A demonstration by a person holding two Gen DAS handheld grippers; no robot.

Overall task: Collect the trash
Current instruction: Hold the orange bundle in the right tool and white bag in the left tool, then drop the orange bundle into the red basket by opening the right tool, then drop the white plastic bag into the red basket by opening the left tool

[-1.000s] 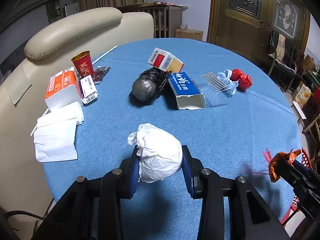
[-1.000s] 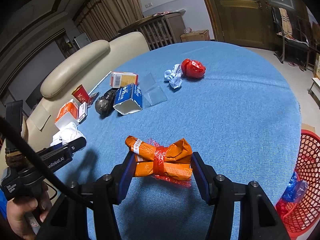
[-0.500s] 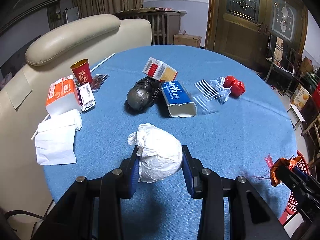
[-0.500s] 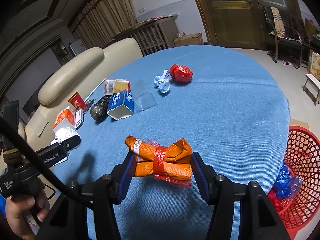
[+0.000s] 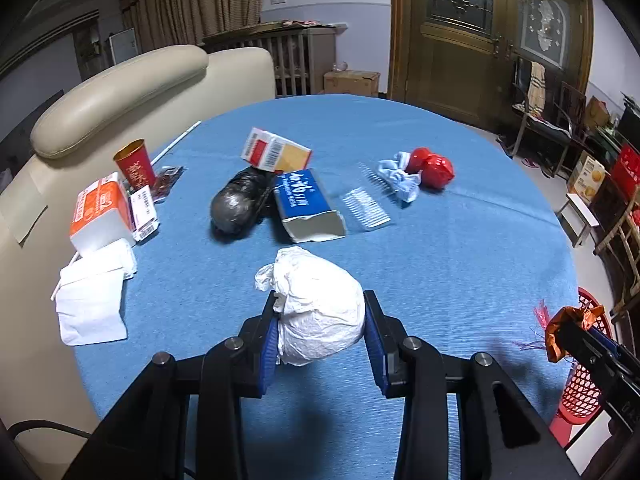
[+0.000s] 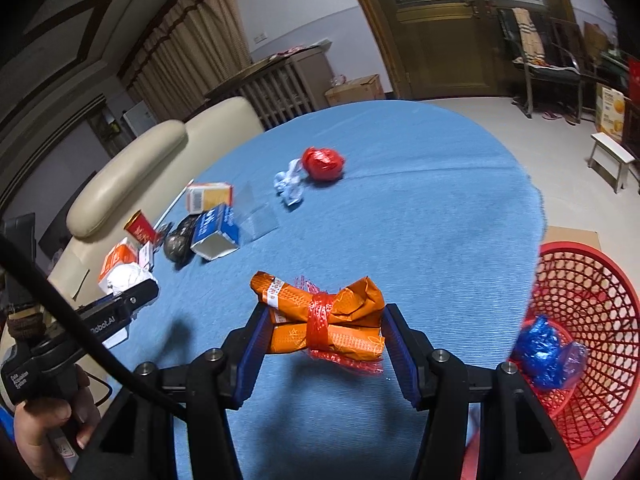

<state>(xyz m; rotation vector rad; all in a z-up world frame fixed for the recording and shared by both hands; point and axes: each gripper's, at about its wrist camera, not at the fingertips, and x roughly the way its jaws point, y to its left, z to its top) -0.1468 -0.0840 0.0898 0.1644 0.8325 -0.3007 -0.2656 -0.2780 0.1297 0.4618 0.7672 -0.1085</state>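
My left gripper [image 5: 320, 320] is shut on a crumpled white bag [image 5: 316, 304], held above the blue table [image 5: 460, 248]. My right gripper [image 6: 324, 320] is shut on an orange wrapper bundle [image 6: 320, 316] tied with red netting. A red mesh basket [image 6: 592, 300] stands on the floor beyond the table's right edge, with a blue bag [image 6: 544, 352] inside. In the left wrist view the right gripper and its orange bundle [image 5: 568, 324] show at the far right, before the red basket [image 5: 580, 396]. The left gripper [image 6: 120, 304] appears at the left of the right wrist view.
Trash lies on the table: a black bag [image 5: 240, 204], blue carton [image 5: 308, 204], orange-white box [image 5: 276, 154], clear comb-like tray [image 5: 366, 204], pale-blue wad [image 5: 402, 180], red wad [image 5: 434, 168], red cup [image 5: 134, 162], orange tissue pack [image 5: 100, 216], white napkins [image 5: 92, 304]. A beige chair [image 5: 120, 92] stands left.
Both grippers have drawn back from the trash on the table, each keeping its load. In the right wrist view more of the red basket has come into sight.
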